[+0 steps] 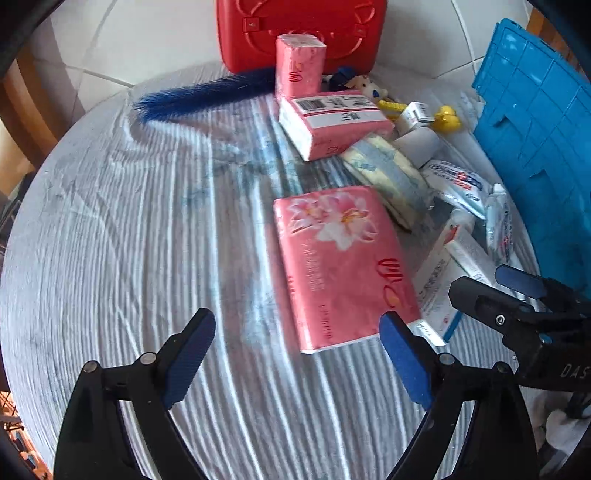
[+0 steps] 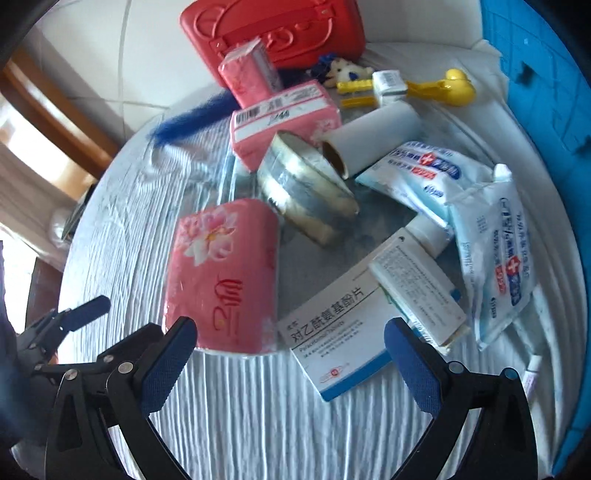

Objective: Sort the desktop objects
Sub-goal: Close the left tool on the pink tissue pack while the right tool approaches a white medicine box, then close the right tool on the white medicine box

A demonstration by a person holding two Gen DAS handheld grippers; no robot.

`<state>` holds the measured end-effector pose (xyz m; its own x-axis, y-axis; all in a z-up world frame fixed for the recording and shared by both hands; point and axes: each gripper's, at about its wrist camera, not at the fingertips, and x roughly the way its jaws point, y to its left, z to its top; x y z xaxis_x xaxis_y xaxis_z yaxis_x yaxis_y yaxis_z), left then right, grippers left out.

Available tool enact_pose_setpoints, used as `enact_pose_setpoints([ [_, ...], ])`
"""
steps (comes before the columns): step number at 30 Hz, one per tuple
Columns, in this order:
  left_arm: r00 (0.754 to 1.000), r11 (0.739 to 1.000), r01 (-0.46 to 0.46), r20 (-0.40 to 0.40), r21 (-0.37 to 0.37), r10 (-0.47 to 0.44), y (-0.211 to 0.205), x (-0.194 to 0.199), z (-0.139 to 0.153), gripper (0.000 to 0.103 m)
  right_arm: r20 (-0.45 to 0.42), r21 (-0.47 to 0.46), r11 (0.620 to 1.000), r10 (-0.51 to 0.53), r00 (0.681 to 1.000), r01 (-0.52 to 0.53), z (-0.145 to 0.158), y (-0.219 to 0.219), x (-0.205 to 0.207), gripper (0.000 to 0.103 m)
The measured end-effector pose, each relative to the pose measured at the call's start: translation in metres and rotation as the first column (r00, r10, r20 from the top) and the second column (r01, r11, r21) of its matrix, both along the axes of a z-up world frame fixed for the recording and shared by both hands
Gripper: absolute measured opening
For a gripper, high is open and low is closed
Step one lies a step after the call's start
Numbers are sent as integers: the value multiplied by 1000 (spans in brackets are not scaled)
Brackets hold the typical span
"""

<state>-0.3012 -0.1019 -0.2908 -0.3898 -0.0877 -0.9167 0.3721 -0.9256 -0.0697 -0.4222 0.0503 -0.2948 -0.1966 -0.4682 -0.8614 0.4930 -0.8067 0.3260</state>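
A large pink tissue pack with a flower print lies flat on the striped white cloth. My left gripper hovers just short of its near end, open, nothing between the fingers. My right gripper is open too, over the near corner of a white and blue medicine box. That pink pack lies just past its left finger. Each gripper shows in the other's view: the right gripper at the right edge, the left gripper at the left edge.
Behind lie two more pink tissue packs, a tape roll, a white roll, mask packets, a white bottle, a yellow duck clip and a blue brush. A red case stands at the back, a blue crate on the right.
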Motion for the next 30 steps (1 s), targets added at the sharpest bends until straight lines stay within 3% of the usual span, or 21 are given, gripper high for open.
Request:
enact_pose_setpoints([
  [5, 1000, 999, 19, 19, 35, -19, 26, -38, -17, 92, -54, 64, 995, -76, 996, 79, 9, 41, -12, 102],
  [7, 997, 999, 7, 72, -52, -3, 35, -51, -28, 92, -43, 67, 993, -92, 995, 94, 5, 53, -18, 97],
  [9, 997, 997, -2, 79, -75, 8, 36, -56, -35, 94, -31, 72, 994, -84, 996, 86, 1, 58, -24, 85],
  [12, 997, 999, -6, 79, -31, 9, 27, -55, -43, 96, -14, 83, 995, -61, 998, 62, -9, 58, -32, 83],
  [15, 991, 998, -24, 134, -57, 31, 14, -50, -59, 96, -17, 89, 996, -14, 1000, 15, -18, 46, -35, 83],
  [18, 991, 998, -56, 125, 10, 55, 2, -45, -68, 95, -24, 115, 993, 15, 1000, -12, -25, 35, -37, 83],
  [21, 994, 999, -35, 107, -25, 37, 7, -44, -63, 93, -52, 176, 983, 51, 997, -41, -29, 23, -34, 60],
  [22, 995, 999, -21, 98, -36, 24, 10, -44, -60, 93, -39, 164, 985, 70, 997, -63, -28, 19, -32, 44],
  [23, 995, 999, -12, 94, -39, 15, 11, -44, -59, 93, -21, 136, 987, 85, 996, -81, -26, 17, -29, 37],
  [30, 994, 1000, 17, 108, -27, -14, 14, -52, -65, 93, -21, 137, 988, 76, 997, -72, -28, 7, -25, 37],
])
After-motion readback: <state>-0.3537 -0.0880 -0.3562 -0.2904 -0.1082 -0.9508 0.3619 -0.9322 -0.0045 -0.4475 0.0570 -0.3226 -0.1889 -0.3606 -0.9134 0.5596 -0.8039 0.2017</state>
